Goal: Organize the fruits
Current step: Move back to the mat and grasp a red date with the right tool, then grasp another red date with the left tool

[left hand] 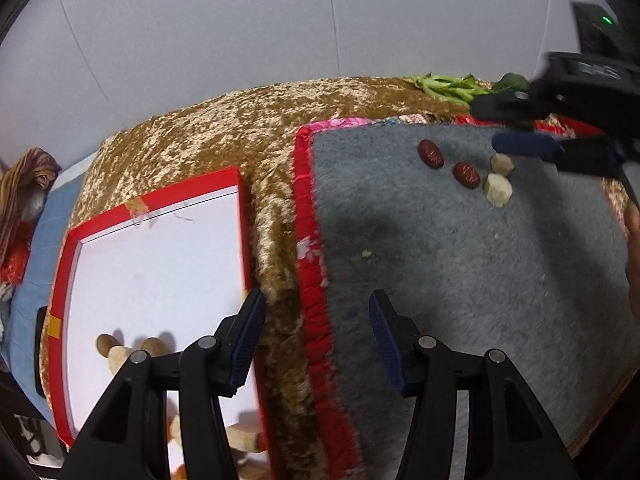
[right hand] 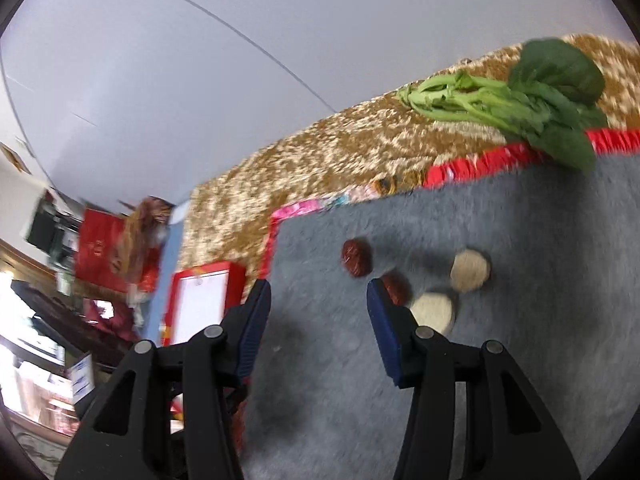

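Left tool (left hand: 316, 336) jaws wide, empty, over mat edge; right tool (right hand: 318, 320) wide, empty, near dates (right hand: 356, 257).

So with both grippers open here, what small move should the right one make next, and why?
Probably ease the right gripper forward and slightly right onto the nearer dark red date on the grey felt mat. The gripper is open and empty, that date sits just beyond its right fingertip, and several pieces already lie in the red-rimmed white tray.
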Demonstrator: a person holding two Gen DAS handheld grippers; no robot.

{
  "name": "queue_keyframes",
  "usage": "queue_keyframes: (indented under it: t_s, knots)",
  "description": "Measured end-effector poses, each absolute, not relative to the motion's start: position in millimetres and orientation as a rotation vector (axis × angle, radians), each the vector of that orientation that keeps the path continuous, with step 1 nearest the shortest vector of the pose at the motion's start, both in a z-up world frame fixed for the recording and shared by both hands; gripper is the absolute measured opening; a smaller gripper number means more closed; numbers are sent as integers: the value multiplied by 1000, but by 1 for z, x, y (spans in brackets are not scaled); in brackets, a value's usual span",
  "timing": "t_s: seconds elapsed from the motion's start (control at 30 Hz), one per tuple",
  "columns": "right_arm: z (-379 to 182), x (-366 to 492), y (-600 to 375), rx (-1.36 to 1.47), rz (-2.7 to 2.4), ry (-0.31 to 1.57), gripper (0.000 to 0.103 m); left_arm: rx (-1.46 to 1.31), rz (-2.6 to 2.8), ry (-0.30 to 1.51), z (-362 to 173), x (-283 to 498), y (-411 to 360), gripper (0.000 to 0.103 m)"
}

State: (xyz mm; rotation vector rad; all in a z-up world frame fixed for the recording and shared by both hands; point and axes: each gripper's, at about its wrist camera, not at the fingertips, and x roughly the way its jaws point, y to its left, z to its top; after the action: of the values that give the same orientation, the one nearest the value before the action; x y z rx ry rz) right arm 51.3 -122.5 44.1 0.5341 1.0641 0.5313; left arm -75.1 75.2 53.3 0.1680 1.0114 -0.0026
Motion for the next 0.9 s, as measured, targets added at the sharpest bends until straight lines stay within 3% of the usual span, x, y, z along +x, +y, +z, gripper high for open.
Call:
queue_keyframes:
  t_s: [0.27,0.3,0.33,0.4,0.67,0.9]
  knots:
    - [17,64,-98,348,452,1156,51,113,21,1012,59,-77,95,54]
    - [15,63,-100,332,431,1154,47,106,14,1010,60,-77,95,54]
    - [12,64,-101,338,431,1169,34,103,7,1008,61,-78,94,54]
    - [3,65,-102,316,420,1209,21,115,-2,1002,62,-79,91,54]
    - [9,61,-123,421,443,1176,20,132,-12,1004,57,-73,83,54]
    - [53,31,-167,568,517,1110,20,34,-48,932,66,-56,69,54]
